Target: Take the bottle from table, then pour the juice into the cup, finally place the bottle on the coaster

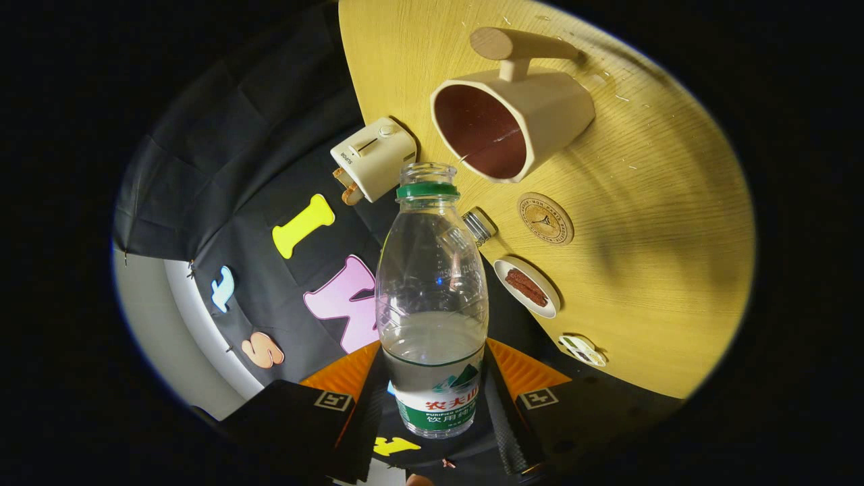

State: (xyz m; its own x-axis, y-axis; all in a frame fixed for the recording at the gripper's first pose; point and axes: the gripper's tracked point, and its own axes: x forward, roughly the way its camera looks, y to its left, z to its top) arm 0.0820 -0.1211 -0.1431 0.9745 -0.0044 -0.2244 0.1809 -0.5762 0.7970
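Fingers (435, 395) clamp the uncapped bottle (432, 290), lifted and tilted toward the cup (516, 125). Pouring looks underway or about to start. Setting it on the coaster (545, 219) remains.

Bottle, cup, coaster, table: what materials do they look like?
Bottle, held between the gripper fingers: clear glossy plastic, see-through walls, moulded ribs.
Cup: matte cream, plastic or ceramic, cannot tell; handle looks wooden.
Coaster: probably wood or cork, tan disc with printed emblem.
Table: light wood-grain, likely laminate.
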